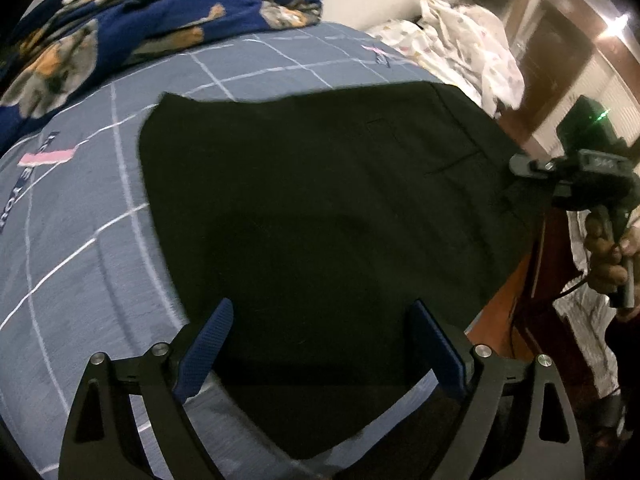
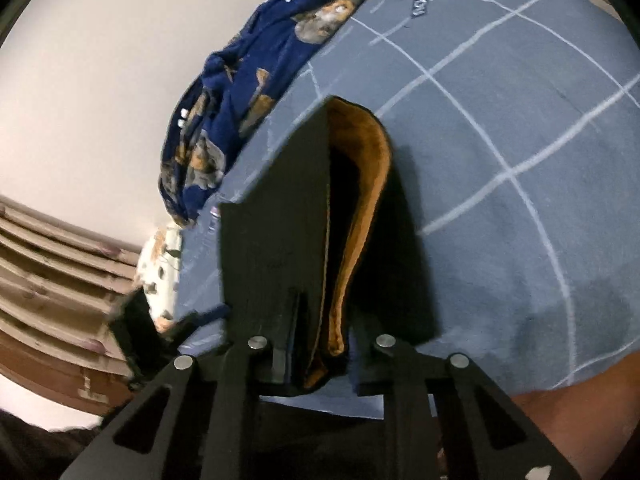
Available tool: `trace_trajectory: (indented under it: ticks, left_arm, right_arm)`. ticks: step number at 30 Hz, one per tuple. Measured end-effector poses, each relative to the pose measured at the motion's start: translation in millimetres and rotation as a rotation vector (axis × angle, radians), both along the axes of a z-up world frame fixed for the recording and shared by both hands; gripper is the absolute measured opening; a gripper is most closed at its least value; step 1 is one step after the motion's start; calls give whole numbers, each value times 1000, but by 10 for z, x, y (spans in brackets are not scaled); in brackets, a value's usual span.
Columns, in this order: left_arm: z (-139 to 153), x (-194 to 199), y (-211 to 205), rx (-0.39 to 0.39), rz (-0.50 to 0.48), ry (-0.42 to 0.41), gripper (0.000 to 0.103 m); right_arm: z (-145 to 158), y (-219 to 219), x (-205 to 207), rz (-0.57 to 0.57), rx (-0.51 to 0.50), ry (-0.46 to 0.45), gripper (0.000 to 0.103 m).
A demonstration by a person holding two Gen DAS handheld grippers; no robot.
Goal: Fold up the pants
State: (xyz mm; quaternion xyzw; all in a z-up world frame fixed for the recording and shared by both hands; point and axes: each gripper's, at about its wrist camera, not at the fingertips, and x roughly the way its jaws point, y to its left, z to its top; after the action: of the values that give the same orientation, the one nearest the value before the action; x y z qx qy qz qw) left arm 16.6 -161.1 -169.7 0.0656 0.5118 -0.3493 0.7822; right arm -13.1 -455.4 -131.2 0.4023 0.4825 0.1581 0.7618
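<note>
A: Where are the pants?
B: Flat on the bed.
A: Who holds them?
B: The right gripper pinches their edge, brown lining showing. The left gripper is spread wide above the pants, holding nothing.
A: What else?
B: A dog blanket behind the pants.

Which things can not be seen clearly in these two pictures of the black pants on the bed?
- Left wrist view: the near hem of the black fabric pants lies hidden under the open left tongs.
- Right wrist view: the fingertips of the right tongs are buried in lifted black and orange-lined cloth.
- Right wrist view: the dark device at left is blurred.
</note>
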Motion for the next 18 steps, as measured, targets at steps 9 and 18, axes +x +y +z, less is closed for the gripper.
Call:
trace_trajectory:
  ticks: [9, 18]
  left_arm:
    - [313, 157, 408, -96, 162, -11, 90]
    - [159, 59, 30, -2, 47, -48, 90]
  right_arm:
    - [256, 125, 224, -19, 440, -180, 17]
    - [-605, -228, 0, -123, 267, 41, 17]
